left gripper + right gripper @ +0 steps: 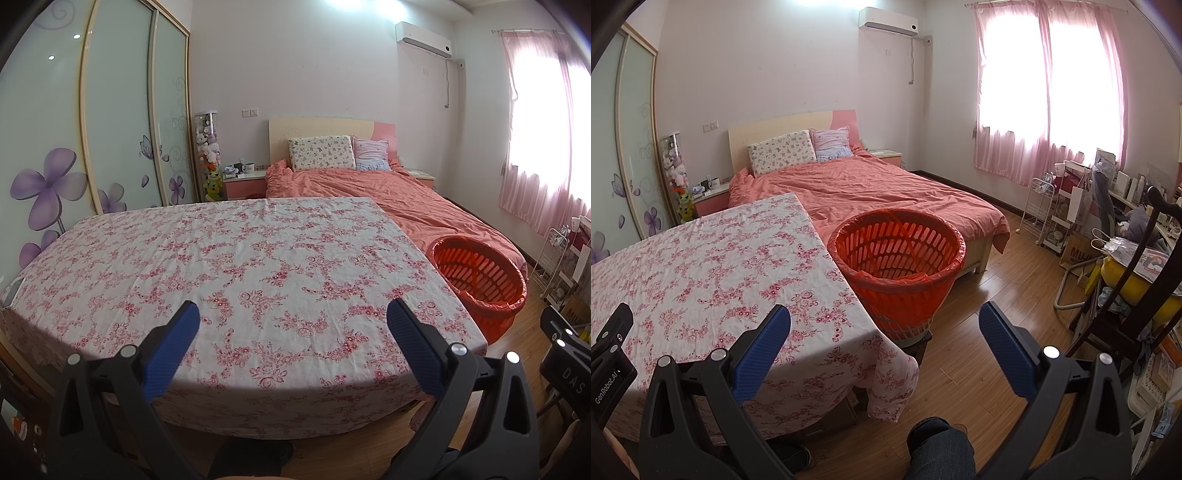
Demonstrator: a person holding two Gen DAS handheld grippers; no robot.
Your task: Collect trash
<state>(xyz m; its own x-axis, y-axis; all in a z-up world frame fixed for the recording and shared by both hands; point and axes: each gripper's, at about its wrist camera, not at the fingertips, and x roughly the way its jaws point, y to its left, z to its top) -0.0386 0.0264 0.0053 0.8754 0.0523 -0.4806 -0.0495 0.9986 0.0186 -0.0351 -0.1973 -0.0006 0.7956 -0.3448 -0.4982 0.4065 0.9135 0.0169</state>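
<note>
An orange slatted bin [897, 266] lined with an orange bag stands at the table's right side; it also shows in the left wrist view [478, 284]. The table [240, 266] wears a pink floral cloth and I see no trash on it. My left gripper [293, 321] is open and empty above the table's near edge. My right gripper [884, 321] is open and empty, held near the table's right corner [886, 347], in front of the bin. The left gripper's body [609, 354] shows at the right wrist view's left edge.
A bed with a salmon cover [886, 192] lies behind the table. A sliding wardrobe [110, 129] is on the left. A white rack [1038, 210], a chair [1126, 295] and clutter fill the right. Wooden floor [979, 350] lies between. The person's knee [942, 450] is below.
</note>
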